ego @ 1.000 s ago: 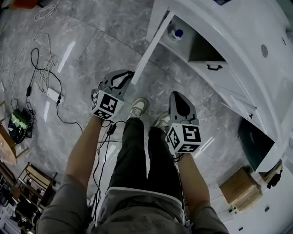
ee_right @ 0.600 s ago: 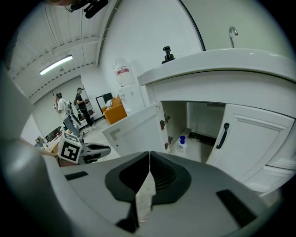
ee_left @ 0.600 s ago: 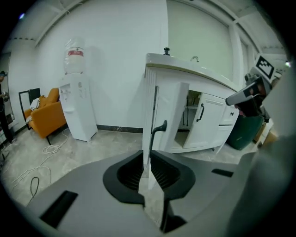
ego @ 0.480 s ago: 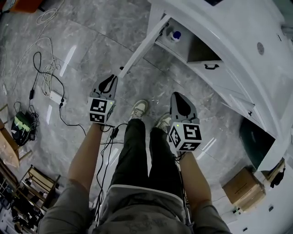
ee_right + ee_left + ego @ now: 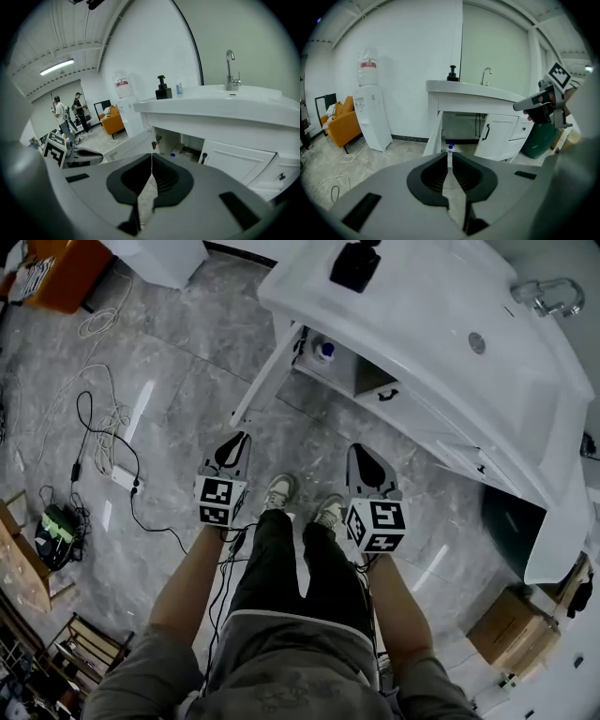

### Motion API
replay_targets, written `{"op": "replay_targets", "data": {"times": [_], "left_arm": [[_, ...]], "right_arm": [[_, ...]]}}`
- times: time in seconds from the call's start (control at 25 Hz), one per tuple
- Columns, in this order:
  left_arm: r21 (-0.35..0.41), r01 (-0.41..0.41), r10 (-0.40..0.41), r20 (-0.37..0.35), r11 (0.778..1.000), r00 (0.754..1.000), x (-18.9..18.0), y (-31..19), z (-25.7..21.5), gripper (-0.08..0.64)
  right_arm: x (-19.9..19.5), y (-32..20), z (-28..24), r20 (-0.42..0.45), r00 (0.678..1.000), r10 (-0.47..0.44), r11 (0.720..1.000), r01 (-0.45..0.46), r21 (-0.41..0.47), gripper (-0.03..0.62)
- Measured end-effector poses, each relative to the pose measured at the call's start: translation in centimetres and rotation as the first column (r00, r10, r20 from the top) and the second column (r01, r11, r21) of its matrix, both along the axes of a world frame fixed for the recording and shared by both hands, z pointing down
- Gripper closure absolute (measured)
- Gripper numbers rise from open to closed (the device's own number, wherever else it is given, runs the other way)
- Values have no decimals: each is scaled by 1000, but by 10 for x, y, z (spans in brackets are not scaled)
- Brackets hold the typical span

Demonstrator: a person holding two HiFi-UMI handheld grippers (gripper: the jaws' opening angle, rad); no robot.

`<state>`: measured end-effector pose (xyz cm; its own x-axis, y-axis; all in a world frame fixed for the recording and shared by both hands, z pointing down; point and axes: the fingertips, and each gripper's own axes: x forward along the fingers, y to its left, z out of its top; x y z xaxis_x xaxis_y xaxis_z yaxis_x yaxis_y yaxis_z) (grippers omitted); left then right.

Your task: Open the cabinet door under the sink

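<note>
The white sink cabinet [image 5: 441,343] stands at the upper right of the head view. Its left door [image 5: 267,371] is swung wide open, showing a blue-capped bottle [image 5: 324,350] inside. The right door [image 5: 412,413] with a black handle [image 5: 387,395] is closed. My left gripper [image 5: 240,440] is shut and empty, a short way back from the open door's free edge. My right gripper [image 5: 364,454] is shut and empty, in front of the closed door. In the left gripper view the open door [image 5: 433,136] and bottle [image 5: 450,146] lie straight ahead of the left gripper [image 5: 450,153]. The right gripper [image 5: 151,154] faces the open compartment.
My shoes [image 5: 281,491] are between the grippers. Cables and a power strip [image 5: 122,474] lie on the floor at left. A green bin [image 5: 511,521] and a cardboard box [image 5: 511,634] are at right. A water dispenser [image 5: 370,108] and an orange chair [image 5: 342,119] stand left of the cabinet.
The left gripper, which was at the door's edge a second ago, has come off it and drawn back. The door stays open. The view has pulled back from the cabinet.
</note>
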<state>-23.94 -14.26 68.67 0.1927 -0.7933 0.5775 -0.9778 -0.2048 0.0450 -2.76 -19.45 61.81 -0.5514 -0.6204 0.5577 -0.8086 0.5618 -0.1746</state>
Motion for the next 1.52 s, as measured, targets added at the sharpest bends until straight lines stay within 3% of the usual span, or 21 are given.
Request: {"op": "replay_targets", "data": {"times": [0.2, 0.4, 0.64, 0.88, 1.04, 1.2, 1.52], "left_arm": [[57, -42, 45, -41, 997, 998, 34, -17, -56, 518], [166, -56, 67, -65, 985, 996, 57, -43, -134, 520], [300, -125, 134, -11, 946, 991, 82, -62, -225, 528], [378, -176, 197, -17, 909, 980, 115, -62, -306, 528], [434, -233, 244, 31, 870, 969, 138, -58, -360, 531], [489, -274, 275, 71, 828, 959, 151, -55, -403, 534], [552, -319, 342, 65, 770, 938, 177, -22, -483, 534]], "right_arm": [[21, 2, -52, 35, 999, 20, 999, -21, 28, 565], [39, 4, -112, 78, 996, 34, 997, -39, 70, 565], [61, 6, -197, 100, 994, 45, 982, -62, 178, 565], [80, 13, -275, 80, 996, 30, 952, -52, 300, 565], [88, 21, -325, 56, 998, 4, 926, -25, 376, 565], [97, 30, -380, 102, 995, 6, 899, -50, 434, 565], [122, 70, -470, 81, 997, -2, 801, -47, 597, 565]]}}
